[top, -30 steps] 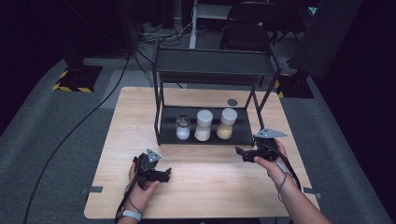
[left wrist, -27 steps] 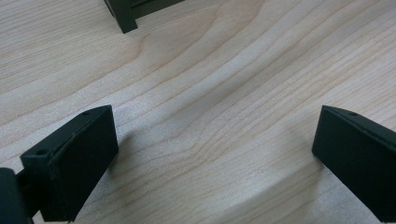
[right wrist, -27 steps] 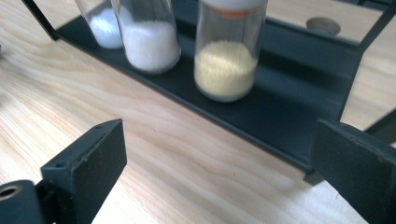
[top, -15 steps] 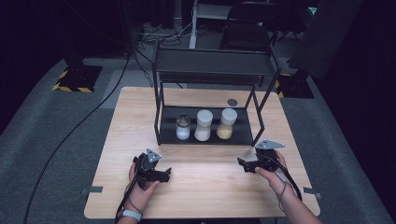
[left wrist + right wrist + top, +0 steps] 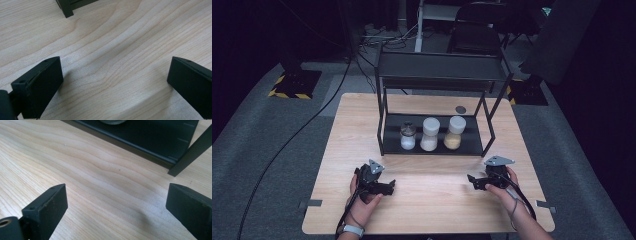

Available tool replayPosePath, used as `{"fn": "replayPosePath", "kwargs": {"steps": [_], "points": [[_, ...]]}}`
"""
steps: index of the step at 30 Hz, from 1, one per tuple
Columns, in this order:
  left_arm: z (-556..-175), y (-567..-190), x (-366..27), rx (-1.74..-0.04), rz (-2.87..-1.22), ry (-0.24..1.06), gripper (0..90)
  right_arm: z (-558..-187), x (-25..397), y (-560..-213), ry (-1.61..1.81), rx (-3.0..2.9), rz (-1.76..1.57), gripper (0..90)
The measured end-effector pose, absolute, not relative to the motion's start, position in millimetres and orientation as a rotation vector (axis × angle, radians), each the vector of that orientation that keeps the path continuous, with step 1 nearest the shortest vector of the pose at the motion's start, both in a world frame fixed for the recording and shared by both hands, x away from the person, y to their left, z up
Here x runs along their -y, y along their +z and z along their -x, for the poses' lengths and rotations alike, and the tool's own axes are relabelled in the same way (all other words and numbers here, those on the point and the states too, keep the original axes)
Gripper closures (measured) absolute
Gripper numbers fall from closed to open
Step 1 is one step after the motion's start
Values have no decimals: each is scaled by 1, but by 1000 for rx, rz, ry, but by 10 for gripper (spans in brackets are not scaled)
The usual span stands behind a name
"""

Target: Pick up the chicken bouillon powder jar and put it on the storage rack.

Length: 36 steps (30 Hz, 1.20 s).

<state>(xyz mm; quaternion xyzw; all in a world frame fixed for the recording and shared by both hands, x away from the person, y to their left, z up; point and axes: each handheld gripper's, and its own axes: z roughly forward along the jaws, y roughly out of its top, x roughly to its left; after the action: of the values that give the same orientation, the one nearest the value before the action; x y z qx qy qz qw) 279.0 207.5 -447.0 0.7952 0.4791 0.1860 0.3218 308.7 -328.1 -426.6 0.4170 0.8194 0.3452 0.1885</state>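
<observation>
the person is holding both grippers low over the wooden table (image 5: 422, 200), in front of the black rack (image 5: 434, 145). the left gripper (image 5: 388, 187) is sitting with its jaws spread wide and nothing between them, just bare wood, with a rack foot showing at the top of the left gripper view. the right gripper (image 5: 472, 181) is gaping wide and empty too, near the rack's right front leg (image 5: 190, 151).

three jars are standing in a row on the rack's bottom shelf: a small jar (image 5: 407, 136) on the left, a white-lidded jar (image 5: 429, 134) in the middle and a yellowish jar (image 5: 454, 132) on the right, close together.

to my eye a reach for a jar is what's coming. it would be going best straight in under the top shelf, jaws kept wide, clearing the legs and straddling one jar without nudging its neighbour.
</observation>
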Motion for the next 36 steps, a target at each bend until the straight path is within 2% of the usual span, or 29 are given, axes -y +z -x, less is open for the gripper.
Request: {"fn": "replayPosePath", "kwargs": {"steps": [14,21,36], "points": [[-279,-447,-208,-1258,-2088,488,3,-309,328,-438,917,-2324,-1237,34],[-279,-447,-208,-1258,-2088,488,3,-300,330,-447,951,-2276,-1230,0],[-279,-447,-207,-1260,-2090,489,3,-300,331,-448,952,-2276,-1230,0]]}}
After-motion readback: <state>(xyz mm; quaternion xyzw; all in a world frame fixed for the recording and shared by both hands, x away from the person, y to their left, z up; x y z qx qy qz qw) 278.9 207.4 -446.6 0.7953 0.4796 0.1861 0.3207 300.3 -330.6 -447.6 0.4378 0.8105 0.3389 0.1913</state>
